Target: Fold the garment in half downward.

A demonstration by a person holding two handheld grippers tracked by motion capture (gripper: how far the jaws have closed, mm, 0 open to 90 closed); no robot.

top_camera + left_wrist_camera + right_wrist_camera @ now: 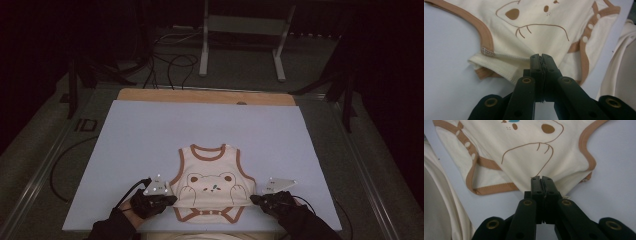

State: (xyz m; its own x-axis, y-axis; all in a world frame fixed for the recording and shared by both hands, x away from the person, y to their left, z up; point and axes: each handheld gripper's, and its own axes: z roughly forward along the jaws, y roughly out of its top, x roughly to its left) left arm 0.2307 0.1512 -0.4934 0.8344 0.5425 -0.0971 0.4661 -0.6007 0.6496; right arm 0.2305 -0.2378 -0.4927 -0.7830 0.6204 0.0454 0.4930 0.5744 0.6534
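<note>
Two hand-held grippers meet a cream baby bodysuit [212, 182] lying flat near the front edge of the pale tabletop [150, 135]. From the high view, the left hand-held gripper [171, 199] and right hand-held gripper [254, 199] sit at its side edges, details dim. The left gripper view shows jaws shut, pinching the side fold beside the brown trim; the right gripper view shows the same at the opposite edge. Both close views cut off the neckline.

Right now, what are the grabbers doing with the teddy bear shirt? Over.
Left gripper and right gripper: shut, one at each side edge of the bear bodysuit. Bodysuit flat on the blue mat. Nothing in the way.
</note>
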